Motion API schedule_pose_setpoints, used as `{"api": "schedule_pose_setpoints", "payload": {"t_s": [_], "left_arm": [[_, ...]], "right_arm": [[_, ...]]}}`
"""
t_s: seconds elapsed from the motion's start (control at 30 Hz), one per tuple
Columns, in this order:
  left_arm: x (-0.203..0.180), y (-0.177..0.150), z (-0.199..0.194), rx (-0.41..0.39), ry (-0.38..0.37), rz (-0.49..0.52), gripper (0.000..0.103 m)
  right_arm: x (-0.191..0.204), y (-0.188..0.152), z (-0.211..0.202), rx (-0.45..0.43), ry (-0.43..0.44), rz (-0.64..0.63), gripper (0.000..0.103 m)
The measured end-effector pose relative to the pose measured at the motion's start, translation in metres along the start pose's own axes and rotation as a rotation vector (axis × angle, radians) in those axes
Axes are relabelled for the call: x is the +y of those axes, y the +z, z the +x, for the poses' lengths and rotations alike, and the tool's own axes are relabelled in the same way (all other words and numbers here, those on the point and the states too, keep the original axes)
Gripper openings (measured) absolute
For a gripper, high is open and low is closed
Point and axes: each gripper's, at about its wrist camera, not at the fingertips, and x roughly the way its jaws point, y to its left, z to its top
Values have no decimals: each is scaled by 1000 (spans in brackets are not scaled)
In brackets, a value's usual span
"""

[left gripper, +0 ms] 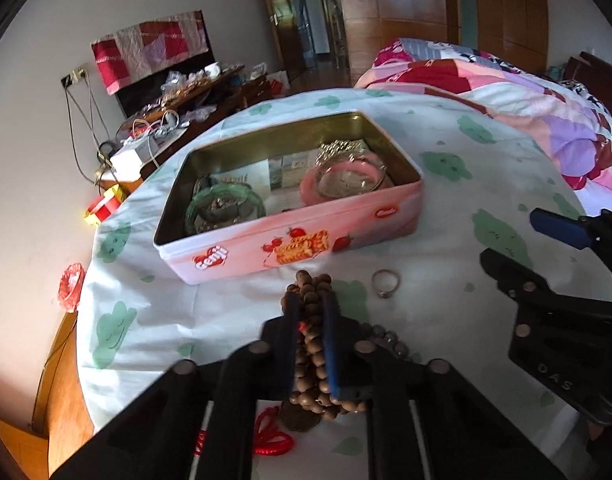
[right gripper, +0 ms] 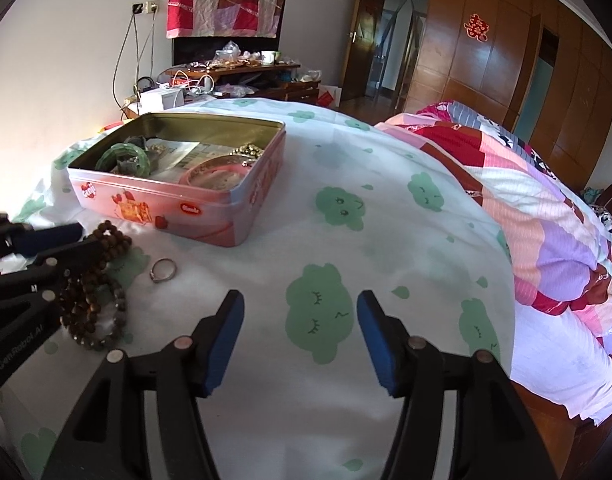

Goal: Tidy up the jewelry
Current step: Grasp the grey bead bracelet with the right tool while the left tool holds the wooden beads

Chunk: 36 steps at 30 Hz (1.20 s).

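My left gripper (left gripper: 310,304) is shut on a strand of brown wooden beads (left gripper: 307,284) lying on the white sheet in front of the pink biscuit tin (left gripper: 365,232). A red cord (left gripper: 272,436) trails beneath the strand. A silver ring (left gripper: 385,282) lies just right of the beads, and a darker bead bracelet (left gripper: 389,340) sits beside them. The tin holds a green bangle (left gripper: 226,204), a pink bangle (left gripper: 341,178) and gold chain (left gripper: 339,148). My right gripper (right gripper: 300,304) is open over bare sheet, right of the ring (right gripper: 163,270), with the left gripper (right gripper: 84,240) at the far left.
A patchwork quilt (right gripper: 545,240) is heaped along the right side of the bed. A cluttered wooden desk (right gripper: 234,72) stands behind the tin (right gripper: 210,224), near the wall. The sheet (right gripper: 385,240) between the tin and the quilt is flat.
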Motion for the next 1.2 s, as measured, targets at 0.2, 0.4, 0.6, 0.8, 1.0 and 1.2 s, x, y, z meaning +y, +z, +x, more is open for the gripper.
{"api": "schedule_pose_setpoints", "payload": {"t_s": [0.2,0.4,0.6,0.8,1.0,1.2], "left_arm": [[9,7,-23,-63,10,-14,7],[36,14,-49,-119,30,-69,7],[68,6,-47,-108,112,-119,7],[92,-7,-32,-66,153,-164,7],[92,-16,-18,-34,141,-173,7],[96,-20,-13,-19,128,-186,7]], "right_arm": [[3,0,-2,-3,2,-1,61],[5,1,-4,-9,9,0,61],[11,3,-6,-13,27,-4,61],[27,8,-14,-35,95,-18,61],[52,8,-14,-26,171,-69,61],[71,4,-7,4,214,-139,57]]}}
